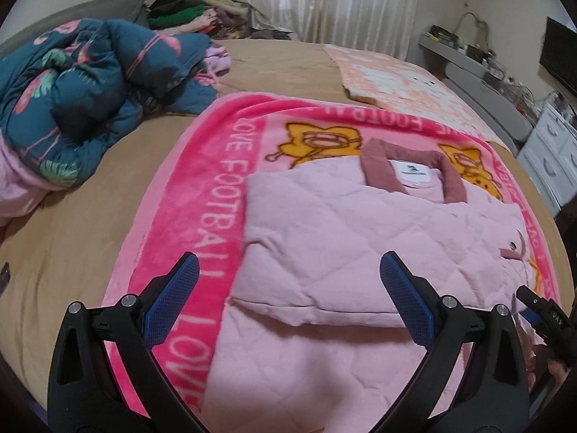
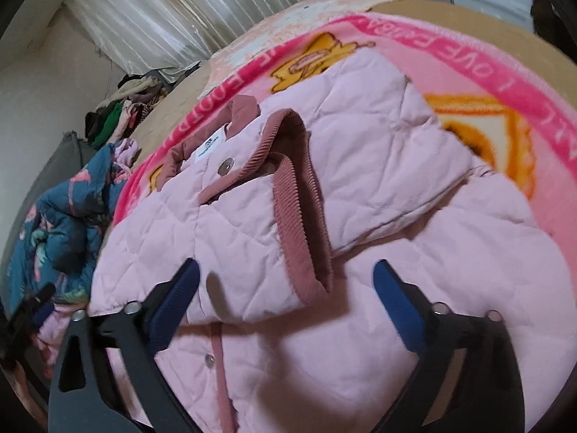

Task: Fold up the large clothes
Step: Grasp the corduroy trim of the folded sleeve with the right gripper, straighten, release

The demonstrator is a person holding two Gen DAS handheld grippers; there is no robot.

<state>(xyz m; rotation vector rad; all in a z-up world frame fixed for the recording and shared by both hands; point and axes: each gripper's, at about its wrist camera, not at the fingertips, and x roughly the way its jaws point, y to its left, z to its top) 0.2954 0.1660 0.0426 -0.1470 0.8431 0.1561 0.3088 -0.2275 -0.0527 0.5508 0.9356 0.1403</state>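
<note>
A pale pink quilted jacket (image 1: 360, 231) lies on a bright pink blanket (image 1: 202, 223) printed with yellow cartoon figures, spread over the bed. Its dusty-rose collar (image 1: 375, 166) with a white label points away from me. My left gripper (image 1: 288, 259) hovers open over the jacket's near left part, nothing between its pads. In the right wrist view a sleeve lies folded across the jacket (image 2: 360, 137), its ribbed rose cuff (image 2: 299, 216) reaching down toward my right gripper (image 2: 286, 265). That gripper stands open above the cuff end, pads clear of the cloth. The right gripper (image 1: 533, 303) also shows at the jacket's right edge.
A crumpled dark-blue flamingo duvet (image 1: 90, 90) lies at the bed's left. A pile of clothes (image 1: 194, 11) sits at the far end by the curtain. A peach blanket (image 1: 396, 79) lies beyond the pink one. White drawers (image 1: 551, 155) stand to the right of the bed.
</note>
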